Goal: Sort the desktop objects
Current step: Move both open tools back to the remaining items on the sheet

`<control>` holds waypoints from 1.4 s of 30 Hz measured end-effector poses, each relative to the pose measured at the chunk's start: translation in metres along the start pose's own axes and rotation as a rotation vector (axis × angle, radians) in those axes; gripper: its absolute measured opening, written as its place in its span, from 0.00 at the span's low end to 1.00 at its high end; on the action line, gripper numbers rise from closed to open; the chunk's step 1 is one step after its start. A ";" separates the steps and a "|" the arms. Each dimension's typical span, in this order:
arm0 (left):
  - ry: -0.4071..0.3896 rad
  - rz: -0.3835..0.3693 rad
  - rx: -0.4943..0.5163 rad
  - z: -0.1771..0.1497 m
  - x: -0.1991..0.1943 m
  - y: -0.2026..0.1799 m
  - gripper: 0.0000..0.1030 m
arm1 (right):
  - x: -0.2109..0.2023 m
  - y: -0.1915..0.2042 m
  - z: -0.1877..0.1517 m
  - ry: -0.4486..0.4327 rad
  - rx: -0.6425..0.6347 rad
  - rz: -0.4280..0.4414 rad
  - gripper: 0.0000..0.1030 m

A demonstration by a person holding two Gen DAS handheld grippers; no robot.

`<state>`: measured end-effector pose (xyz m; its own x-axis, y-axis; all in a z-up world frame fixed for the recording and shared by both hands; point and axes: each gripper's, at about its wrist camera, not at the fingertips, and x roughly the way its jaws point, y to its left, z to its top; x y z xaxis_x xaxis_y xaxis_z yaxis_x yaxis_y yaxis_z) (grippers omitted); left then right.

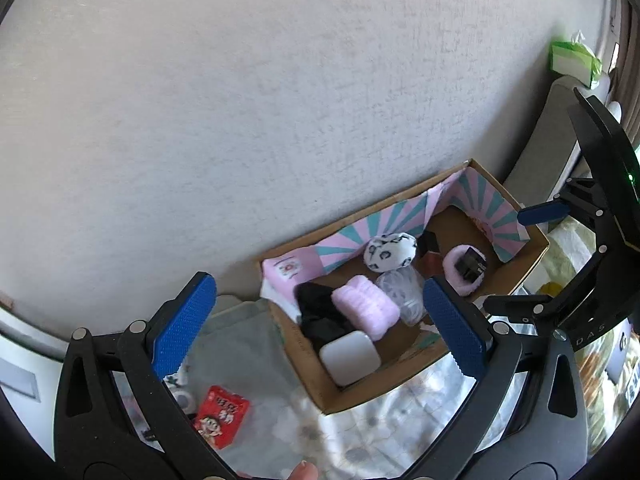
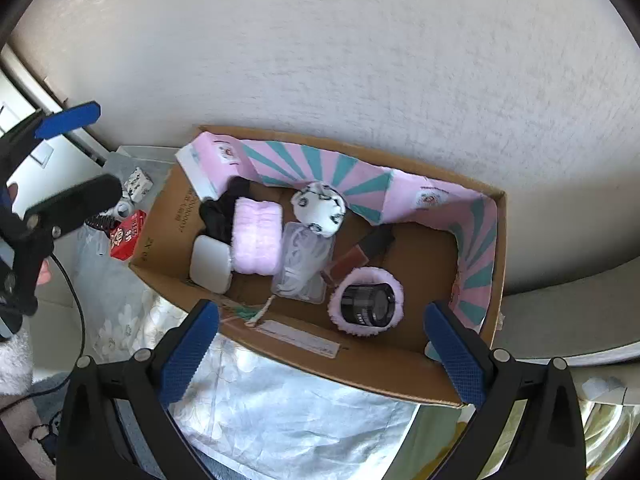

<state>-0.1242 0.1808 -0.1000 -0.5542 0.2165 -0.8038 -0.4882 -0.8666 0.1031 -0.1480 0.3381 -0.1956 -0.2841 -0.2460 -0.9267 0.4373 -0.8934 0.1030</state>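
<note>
Where the black jar (image 2: 367, 302) sits, its label is blurred.

The right gripper (image 2: 322, 354), fingers spread and empty, hangs over the cardboard box (image 2: 400, 376) holding a black jar (image 2: 368, 304).

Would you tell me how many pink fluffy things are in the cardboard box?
2: a folded pink towel beside the white case, and a pink fluffy band circling the black jar. More may lie hidden under the others.

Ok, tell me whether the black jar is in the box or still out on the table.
In. The black jar lies inside the cardboard box, nested in a fluffy pink ring, near the clear plastic case.
</note>
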 end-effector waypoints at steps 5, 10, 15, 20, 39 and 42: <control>-0.017 -0.014 -0.019 -0.007 -0.018 0.014 1.00 | -0.012 0.014 0.001 -0.045 0.029 0.007 0.99; 0.010 -0.027 0.005 -0.017 -0.031 0.025 1.00 | -0.019 0.028 0.007 -0.015 0.071 0.023 0.99; 0.017 -0.024 -0.047 -0.028 -0.045 0.051 1.00 | -0.026 0.056 0.012 -0.012 0.032 -0.004 0.99; 0.015 0.100 -0.106 -0.048 -0.065 0.092 1.00 | -0.022 0.098 0.012 0.009 -0.078 -0.074 0.99; 0.060 0.190 -0.324 -0.143 -0.073 0.224 1.00 | -0.007 0.238 0.020 -0.151 -0.363 -0.002 0.99; 0.086 0.170 -0.334 -0.163 -0.056 0.227 1.00 | 0.007 0.262 0.021 -0.161 -0.398 0.050 0.99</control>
<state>-0.0940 -0.1014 -0.1274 -0.5426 0.0313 -0.8394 -0.1397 -0.9888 0.0534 -0.0530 0.0946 -0.1672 -0.3696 -0.3691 -0.8528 0.7399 -0.6721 -0.0297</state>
